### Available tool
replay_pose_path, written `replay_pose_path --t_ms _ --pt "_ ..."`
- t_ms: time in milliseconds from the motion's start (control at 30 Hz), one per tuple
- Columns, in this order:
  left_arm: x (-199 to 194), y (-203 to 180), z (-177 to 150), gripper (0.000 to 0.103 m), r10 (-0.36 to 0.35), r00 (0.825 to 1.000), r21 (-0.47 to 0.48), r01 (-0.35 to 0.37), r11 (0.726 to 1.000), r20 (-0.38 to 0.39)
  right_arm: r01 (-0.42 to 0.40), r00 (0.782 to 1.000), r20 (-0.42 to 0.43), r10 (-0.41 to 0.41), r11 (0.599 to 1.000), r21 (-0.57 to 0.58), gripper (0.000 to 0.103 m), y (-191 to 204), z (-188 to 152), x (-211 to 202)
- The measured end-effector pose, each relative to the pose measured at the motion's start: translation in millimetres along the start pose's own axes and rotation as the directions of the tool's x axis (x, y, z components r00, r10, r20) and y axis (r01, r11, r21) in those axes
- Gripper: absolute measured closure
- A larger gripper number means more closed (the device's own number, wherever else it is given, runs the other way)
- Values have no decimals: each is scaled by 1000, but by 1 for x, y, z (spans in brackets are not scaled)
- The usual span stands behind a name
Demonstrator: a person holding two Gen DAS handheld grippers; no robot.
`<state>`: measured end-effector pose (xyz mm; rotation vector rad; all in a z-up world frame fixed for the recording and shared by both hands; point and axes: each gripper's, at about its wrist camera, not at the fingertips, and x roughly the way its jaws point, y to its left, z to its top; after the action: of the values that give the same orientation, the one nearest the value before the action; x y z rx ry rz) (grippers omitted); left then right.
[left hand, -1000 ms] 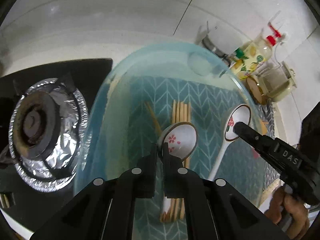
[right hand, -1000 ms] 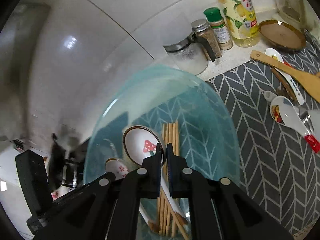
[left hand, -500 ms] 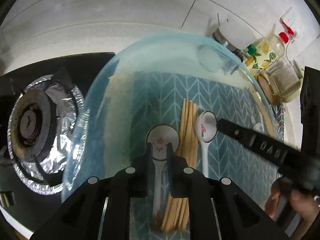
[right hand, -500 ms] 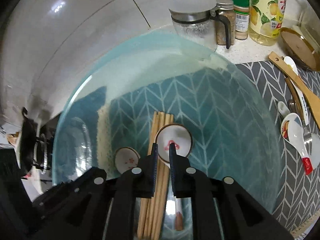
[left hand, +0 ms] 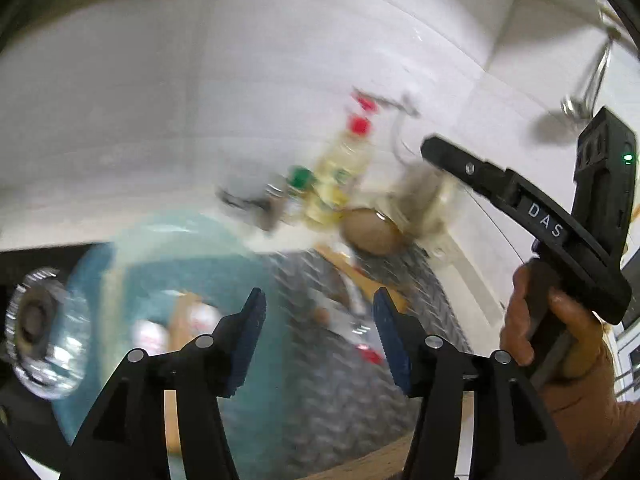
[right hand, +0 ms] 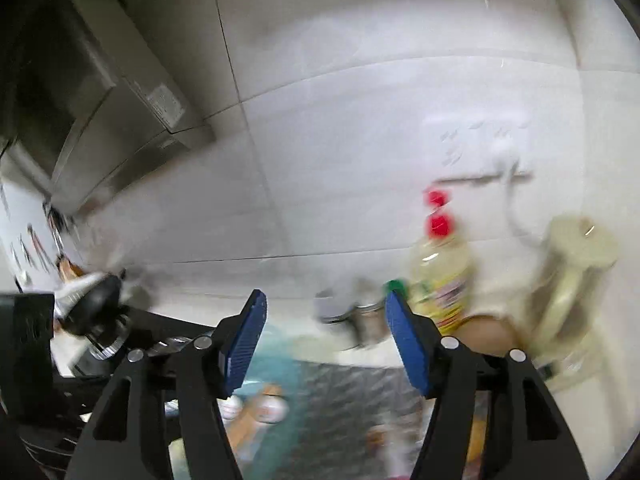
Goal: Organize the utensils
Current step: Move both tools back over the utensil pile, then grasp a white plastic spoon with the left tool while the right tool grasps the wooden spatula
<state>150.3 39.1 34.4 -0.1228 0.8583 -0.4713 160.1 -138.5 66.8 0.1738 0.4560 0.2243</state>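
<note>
Both views are blurred by motion. My left gripper (left hand: 318, 330) is open and empty, raised above the counter. Below it to the left lies the clear blue tray (left hand: 120, 264) with white ceramic spoons (left hand: 150, 334) and wooden chopsticks (left hand: 180, 320) in it. More utensils (left hand: 352, 320) lie blurred on the grey chevron mat (left hand: 340, 400) beyond the fingers. My right gripper (right hand: 322, 332) is open and empty too, lifted high; it also shows at the right of the left wrist view (left hand: 500, 188). The tray (right hand: 276, 360) and its spoons (right hand: 272, 408) sit low in the right wrist view.
A foil-lined stove burner (left hand: 36, 320) is at the far left. An oil bottle with a red cap (right hand: 440, 276), spice jars (left hand: 298, 184), a brown lid (left hand: 370, 232) and a glass jug (right hand: 572, 280) stand along the white tiled wall. A range hood (right hand: 100, 100) hangs upper left.
Both grippers have let go of their spoons, which now lie in the tray, opened wide, and lifted up and away, swinging right toward the mat.
</note>
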Motion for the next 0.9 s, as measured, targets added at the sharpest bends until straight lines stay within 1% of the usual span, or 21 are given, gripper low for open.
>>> replay_pose_path --t_ms 33,100,167,233,267,333,400,433,500,533,567,600,700,767,800,900 --pt "23 -16 -8 46 4 999 -6 -4 1000 -39 22 1000 -10 -22 1000 -16 42 -19 -8 -3" --pt "64 -37 -25 46 7 996 -44 -11 999 -92 13 999 -49 -13 1000 -2 42 -50 -24 -1" --pt "100 -46 -40 47 32 992 -102 -44 994 -123 9 994 -105 -7 1000 20 42 -80 -40 4" --pt "130 -45 -54 49 64 989 -173 -87 981 -132 0 989 -150 5 999 32 42 -102 -55 10" --pt "142 -43 -60 50 72 988 -206 -99 974 -135 -8 985 -171 15 999 43 42 -114 -63 14" --pt "169 -38 -68 51 131 981 -254 -165 953 -145 -28 981 -189 40 998 63 42 -135 -73 17" --pt "186 -32 -70 54 206 968 -273 -239 932 -144 -43 980 -192 56 997 71 42 -146 -82 14" --pt "195 -27 -72 60 239 960 -296 -274 915 -149 -53 978 -197 68 995 79 42 -154 -85 15" --pt "203 -16 -74 61 257 952 -346 -300 889 -165 -66 975 -206 82 994 83 42 -163 -89 12" --pt "205 -15 -73 61 265 950 -354 -308 883 -167 -78 973 -212 93 994 81 42 -169 -91 14" --pt "208 -13 -72 61 283 945 -355 -325 876 -165 -85 971 -216 101 993 78 42 -172 -94 15" --pt "212 -13 -70 61 288 943 -347 -329 878 -167 -88 971 -217 103 993 76 42 -174 -94 17" --pt "224 -14 -65 61 269 945 -314 -316 895 -184 -100 969 -219 117 991 85 42 -180 -100 22" --pt "235 -15 -63 61 284 938 -296 -334 895 -199 -102 966 -227 120 991 89 42 -185 -101 26" --pt "239 -18 -61 61 289 937 -283 -336 898 -195 -108 964 -234 126 990 88 42 -187 -103 29" --pt "247 -26 -58 58 325 925 -194 -362 912 -197 -123 956 -258 141 989 81 42 -191 -108 38"
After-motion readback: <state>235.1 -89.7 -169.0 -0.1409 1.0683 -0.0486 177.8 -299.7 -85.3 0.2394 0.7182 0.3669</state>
